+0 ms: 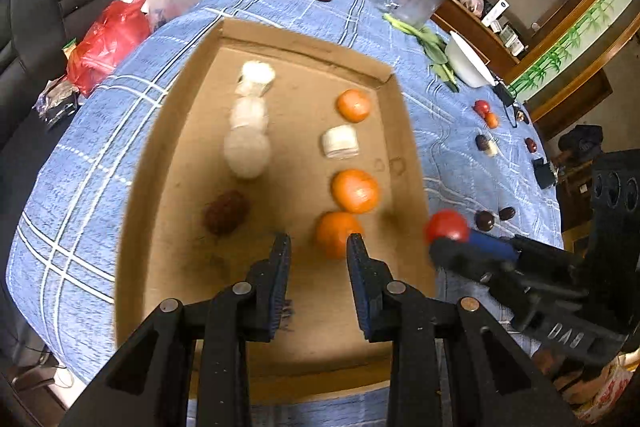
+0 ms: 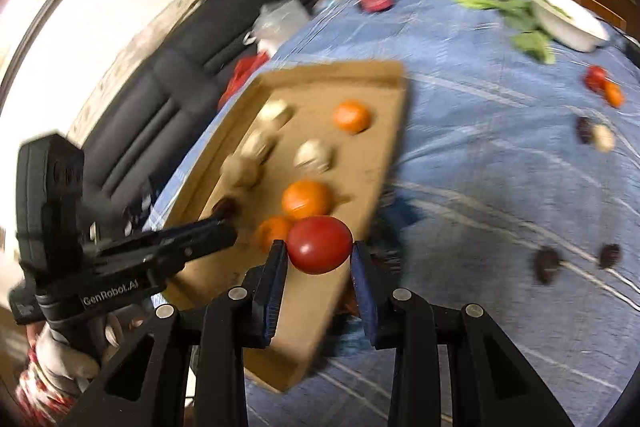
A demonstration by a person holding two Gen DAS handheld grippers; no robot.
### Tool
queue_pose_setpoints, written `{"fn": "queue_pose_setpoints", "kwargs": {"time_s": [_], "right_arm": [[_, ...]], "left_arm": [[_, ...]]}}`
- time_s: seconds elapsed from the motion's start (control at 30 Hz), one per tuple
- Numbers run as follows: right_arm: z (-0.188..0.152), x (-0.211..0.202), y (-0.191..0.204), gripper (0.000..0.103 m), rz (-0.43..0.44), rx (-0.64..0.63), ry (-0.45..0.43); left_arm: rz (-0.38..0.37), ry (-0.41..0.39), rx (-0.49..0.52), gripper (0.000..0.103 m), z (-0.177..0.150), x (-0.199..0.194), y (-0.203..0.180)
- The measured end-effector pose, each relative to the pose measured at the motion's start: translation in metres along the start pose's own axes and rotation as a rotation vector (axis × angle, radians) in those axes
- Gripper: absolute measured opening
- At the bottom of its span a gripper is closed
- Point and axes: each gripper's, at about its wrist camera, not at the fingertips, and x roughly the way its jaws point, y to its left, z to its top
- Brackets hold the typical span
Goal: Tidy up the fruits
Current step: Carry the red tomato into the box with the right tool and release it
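Over the cardboard tray on the blue-clothed bench, the left hand-held gripper hangs empty, jaws nearly closed. Beside it, the right hand-held gripper pinches a red tomato across its middle; smooth, soft-skinned and light, it probably bruises under pressure.

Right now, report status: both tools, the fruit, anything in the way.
Right tool shut on red tomato, over cardboard tray edge. Left tool shut, empty, over tray. Three oranges already in tray. Nothing blocking.
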Motion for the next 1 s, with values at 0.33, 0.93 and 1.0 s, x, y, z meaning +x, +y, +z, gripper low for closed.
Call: {"fn": "queue_pose_setpoints", "kwargs": {"time_s": [0.33, 0.93, 1.0], "right_arm": [[-0.001, -0.018, -0.029, 0.036, -0.079, 0.131, -0.072], [-0.021, 0.052, 0.050, 0.036, -0.021, -0.161, 0.100], [-0.020, 0.063, 0.061, 0.036, -0.022, -0.189, 0.111]], "left_arm": [[-0.098, 0.050, 0.116, 0.028, 0.008, 0.014, -0.026], [0.018, -0.043, -0.028, 0.043, 0.029, -0.016, 0.018], [0.024, -0.047, -0.050, 0.043, 0.027, -0.020, 0.027]]}}
